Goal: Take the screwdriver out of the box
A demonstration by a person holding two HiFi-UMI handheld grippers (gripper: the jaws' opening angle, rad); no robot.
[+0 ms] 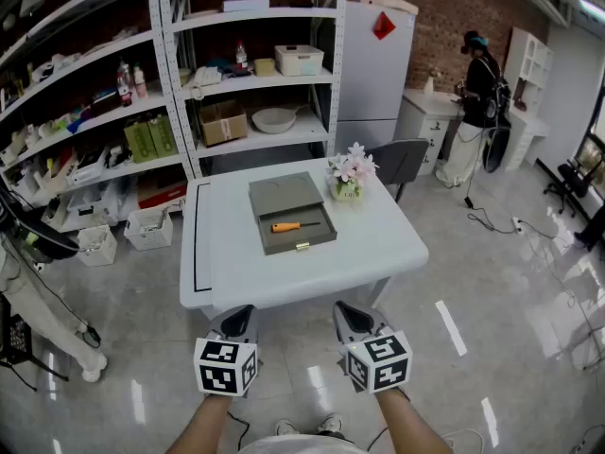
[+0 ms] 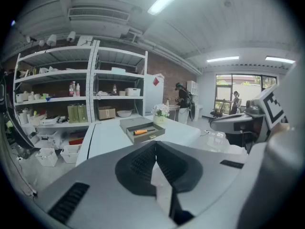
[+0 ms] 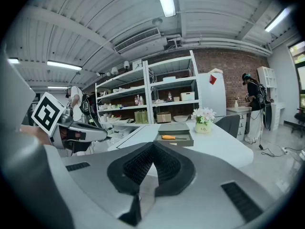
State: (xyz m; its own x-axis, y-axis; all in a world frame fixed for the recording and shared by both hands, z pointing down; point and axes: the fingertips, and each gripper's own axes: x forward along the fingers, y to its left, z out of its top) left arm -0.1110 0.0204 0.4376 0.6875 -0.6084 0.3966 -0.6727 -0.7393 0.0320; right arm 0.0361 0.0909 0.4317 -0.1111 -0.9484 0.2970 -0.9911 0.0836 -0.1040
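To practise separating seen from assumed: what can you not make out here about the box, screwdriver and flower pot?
Orange-handled screwdriver: tip type too small in every view.
Open grey box: near strip of its floor hidden by its front wall in both gripper views.
White flower pot: its print too small to read, right gripper view.

A short word in small print, seemingly "Life", marks the front of the white flower pot; it can be made out only in the right gripper view. A red diamond-shaped sign hangs on the white refrigerator, its character too small to read. Black-and-white square code markers, patterns rather than letters, cover the cubes on the left gripper and the right gripper.
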